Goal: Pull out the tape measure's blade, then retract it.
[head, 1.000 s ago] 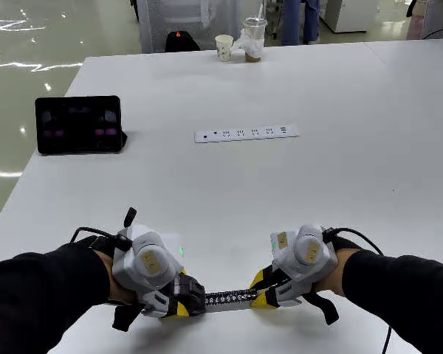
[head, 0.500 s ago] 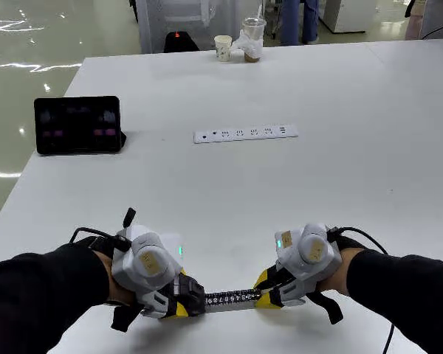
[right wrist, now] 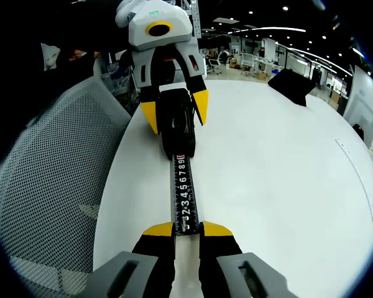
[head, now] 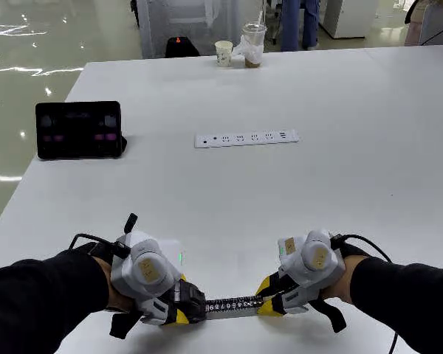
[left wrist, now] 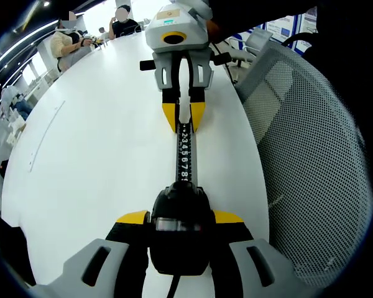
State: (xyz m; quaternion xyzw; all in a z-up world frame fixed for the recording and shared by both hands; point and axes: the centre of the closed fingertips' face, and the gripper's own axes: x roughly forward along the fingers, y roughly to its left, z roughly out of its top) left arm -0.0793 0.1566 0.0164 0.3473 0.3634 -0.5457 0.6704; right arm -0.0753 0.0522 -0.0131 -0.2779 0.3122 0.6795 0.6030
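black long sleeves (head: pixel 37 295) on both arms; left tongs (head: pixel 186 310) and right tongs (head: pixel 264 304) have rounded white-grey bodies, yellow tips, black cables (head: pixel 363 242) and straps (head: pixel 332 316).

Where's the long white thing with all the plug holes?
The power strip lies flat near the middle of the white table in the head view, right of the dark tablet and beyond the tape measure.
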